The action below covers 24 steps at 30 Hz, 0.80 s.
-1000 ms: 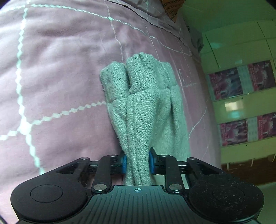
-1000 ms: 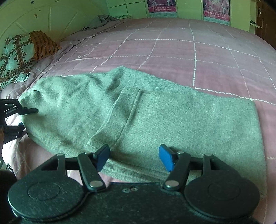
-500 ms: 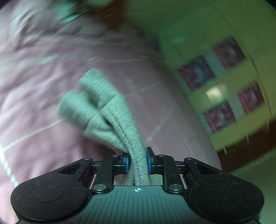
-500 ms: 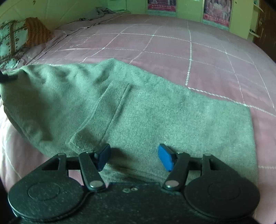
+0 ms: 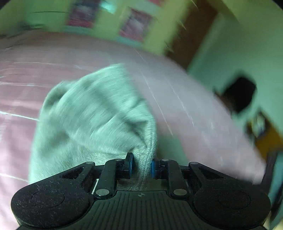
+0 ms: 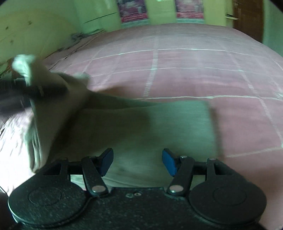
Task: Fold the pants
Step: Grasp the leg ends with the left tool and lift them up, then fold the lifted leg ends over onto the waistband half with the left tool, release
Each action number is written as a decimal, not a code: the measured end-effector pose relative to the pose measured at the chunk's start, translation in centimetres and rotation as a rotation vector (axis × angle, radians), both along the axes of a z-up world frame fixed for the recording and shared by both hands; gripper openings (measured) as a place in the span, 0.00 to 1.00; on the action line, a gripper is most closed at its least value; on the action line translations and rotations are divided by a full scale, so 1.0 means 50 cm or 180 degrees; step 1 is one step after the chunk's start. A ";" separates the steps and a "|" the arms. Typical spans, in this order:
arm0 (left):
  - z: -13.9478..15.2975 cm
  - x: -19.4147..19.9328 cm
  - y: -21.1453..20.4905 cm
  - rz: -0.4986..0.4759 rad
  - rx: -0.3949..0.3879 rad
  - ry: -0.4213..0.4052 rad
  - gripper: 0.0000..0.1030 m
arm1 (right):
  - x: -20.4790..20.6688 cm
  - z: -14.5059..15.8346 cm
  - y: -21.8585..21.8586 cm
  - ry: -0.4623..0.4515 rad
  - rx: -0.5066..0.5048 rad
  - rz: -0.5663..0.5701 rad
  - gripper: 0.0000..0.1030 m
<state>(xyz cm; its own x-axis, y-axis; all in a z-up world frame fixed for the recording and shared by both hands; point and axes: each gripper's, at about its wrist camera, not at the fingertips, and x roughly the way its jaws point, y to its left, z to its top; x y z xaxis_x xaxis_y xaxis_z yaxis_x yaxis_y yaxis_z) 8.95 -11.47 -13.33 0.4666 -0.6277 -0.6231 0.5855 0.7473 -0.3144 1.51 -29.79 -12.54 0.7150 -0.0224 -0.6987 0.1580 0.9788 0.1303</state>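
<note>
The grey-green pants (image 6: 145, 134) lie on the pink checked bedspread (image 6: 176, 58). My left gripper (image 5: 141, 166) is shut on a bunched end of the pants (image 5: 92, 113) and holds it lifted above the bed; both views are blurred by motion. In the right wrist view the left gripper (image 6: 26, 88) shows at the left with the raised cloth draped over it. My right gripper (image 6: 137, 161) is open and empty, low over the near edge of the flat part of the pants.
The bed fills most of both views. Green walls with posters (image 6: 134, 10) stand behind it. A dark brown door (image 5: 192, 35) is at the right of the left wrist view, with a dark object (image 5: 238, 93) on the wall.
My left gripper has swung round and lifted its end of the pants off the bed, carrying it over the flat part. The right gripper stays open in much the same place.
</note>
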 end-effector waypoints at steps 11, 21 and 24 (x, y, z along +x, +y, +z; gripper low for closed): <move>0.010 -0.056 -0.087 -0.0206 0.0714 -0.0201 0.22 | -0.068 0.002 -0.131 -0.0131 0.0617 -0.0234 0.63; 0.050 -0.060 0.020 0.0212 0.0380 -0.0105 0.22 | -0.072 0.012 -0.128 -0.0198 0.0983 -0.0120 0.73; 0.020 -0.026 0.058 0.0502 0.0414 0.0064 0.22 | -0.054 0.001 -0.133 -0.0157 0.1210 -0.0196 0.73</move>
<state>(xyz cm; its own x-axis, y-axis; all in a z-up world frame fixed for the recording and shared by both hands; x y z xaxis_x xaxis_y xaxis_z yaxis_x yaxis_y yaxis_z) 7.65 -8.57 -12.34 0.5396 -0.4615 -0.7042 0.4525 0.8643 -0.2197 -1.20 -36.45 -12.51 0.7534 0.1875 -0.6303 0.1994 0.8482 0.4908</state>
